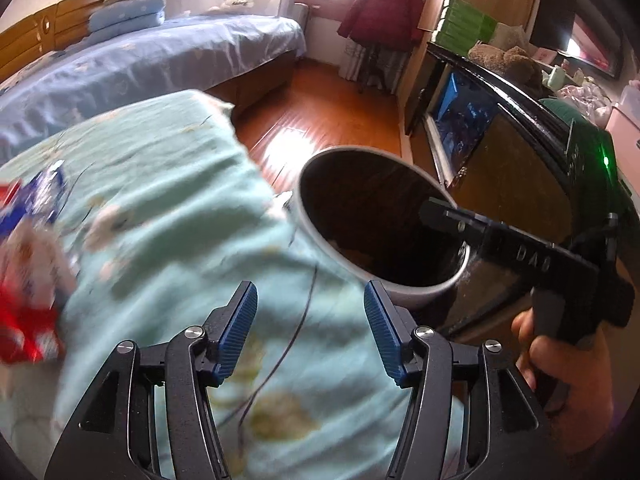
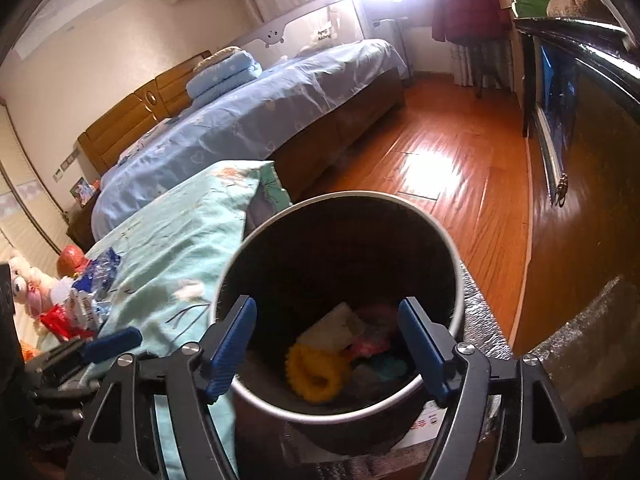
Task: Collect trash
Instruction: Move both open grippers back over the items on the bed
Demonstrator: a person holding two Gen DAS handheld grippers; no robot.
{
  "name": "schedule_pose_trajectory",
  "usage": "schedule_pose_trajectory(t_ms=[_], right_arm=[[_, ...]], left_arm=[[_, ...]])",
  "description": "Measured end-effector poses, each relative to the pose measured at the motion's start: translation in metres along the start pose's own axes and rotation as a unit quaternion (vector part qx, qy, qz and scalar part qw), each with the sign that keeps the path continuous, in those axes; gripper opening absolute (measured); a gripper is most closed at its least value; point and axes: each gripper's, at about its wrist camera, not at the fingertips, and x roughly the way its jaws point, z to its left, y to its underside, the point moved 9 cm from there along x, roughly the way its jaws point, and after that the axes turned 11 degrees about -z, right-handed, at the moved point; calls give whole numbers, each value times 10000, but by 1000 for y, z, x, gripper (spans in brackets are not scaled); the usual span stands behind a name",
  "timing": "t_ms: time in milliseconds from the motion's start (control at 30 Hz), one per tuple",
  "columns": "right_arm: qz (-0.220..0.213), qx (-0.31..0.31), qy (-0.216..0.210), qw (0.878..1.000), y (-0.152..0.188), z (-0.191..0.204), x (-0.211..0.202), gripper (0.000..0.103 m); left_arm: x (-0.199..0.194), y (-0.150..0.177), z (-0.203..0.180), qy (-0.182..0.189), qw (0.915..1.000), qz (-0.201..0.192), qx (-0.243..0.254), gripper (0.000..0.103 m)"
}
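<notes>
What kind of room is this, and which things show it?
Most likely a home bedroom: a bed with blue sheets, a wooden headboard, and a red jacket hanging near the window.

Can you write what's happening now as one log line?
left gripper: open, empty | right gripper: open over bin | wrappers: on green quilt

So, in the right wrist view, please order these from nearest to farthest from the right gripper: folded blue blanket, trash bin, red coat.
1. Trash bin, directly under the right gripper.
2. Folded blue blanket, on the bed, upper left.
3. Red coat, hanging by the window, far right.
</notes>
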Motion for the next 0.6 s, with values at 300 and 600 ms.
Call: schedule_pose_trajectory(t_ms=[300, 600], right_arm=[[145, -134, -382, 9991, 19, 45, -1, 77], [207, -356, -681, 9968, 31, 91, -4, 77]], left_arm=[[-37, 16, 58, -523, 9971, -191, -526, 57], [-72, 22, 138, -1207, 9848, -478, -1158, 57]])
